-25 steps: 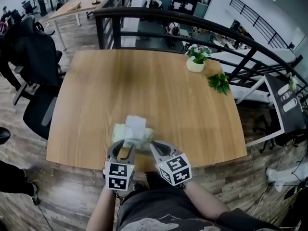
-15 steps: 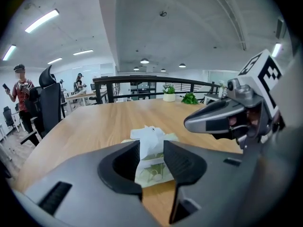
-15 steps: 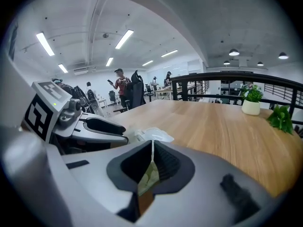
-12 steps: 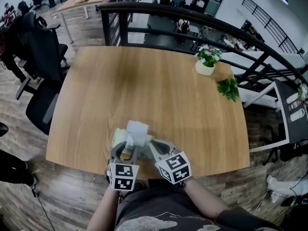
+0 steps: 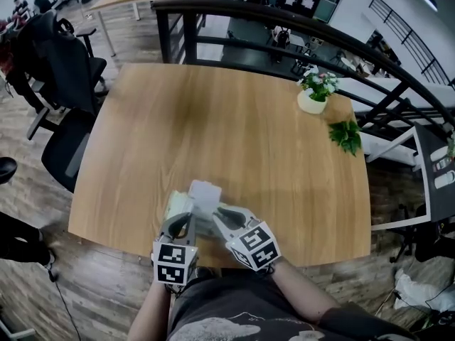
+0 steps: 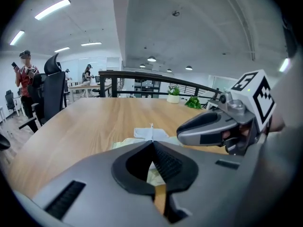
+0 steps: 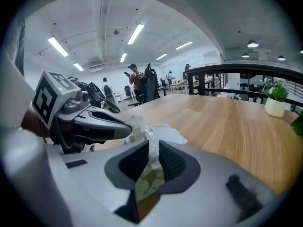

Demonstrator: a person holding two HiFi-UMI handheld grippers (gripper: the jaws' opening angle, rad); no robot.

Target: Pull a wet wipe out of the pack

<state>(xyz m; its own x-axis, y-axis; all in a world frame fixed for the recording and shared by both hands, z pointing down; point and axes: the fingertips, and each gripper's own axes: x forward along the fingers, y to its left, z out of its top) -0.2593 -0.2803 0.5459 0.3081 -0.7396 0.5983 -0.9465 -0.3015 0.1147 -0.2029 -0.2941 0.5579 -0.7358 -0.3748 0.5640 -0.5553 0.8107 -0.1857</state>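
Note:
A pale green wipe pack [image 5: 178,204] lies near the table's front edge, and a white wipe [image 5: 205,192] stands up out of its top. My left gripper [image 5: 183,217] is shut, pinching the pack's near left edge. In the left gripper view its tips [image 6: 152,142] meet just below the wipe [image 6: 151,133]. My right gripper [image 5: 213,215] comes in from the right, and its jaws are opening. In the right gripper view, the wipe [image 7: 165,135] runs into the narrow gap of that gripper [image 7: 154,148], with the pack [image 7: 149,181] underneath.
The wooden table [image 5: 234,133] carries a small potted plant [image 5: 313,94] and a green sprig [image 5: 346,135] at its far right. A black railing [image 5: 284,27] runs behind it. A black office chair [image 5: 67,62] stands to the left. My torso is close to the front edge.
The left jaws, wide open around the pack's near edge before, have closed. Both grippers have crept forward and down onto the pack. The right jaws show a small gap.

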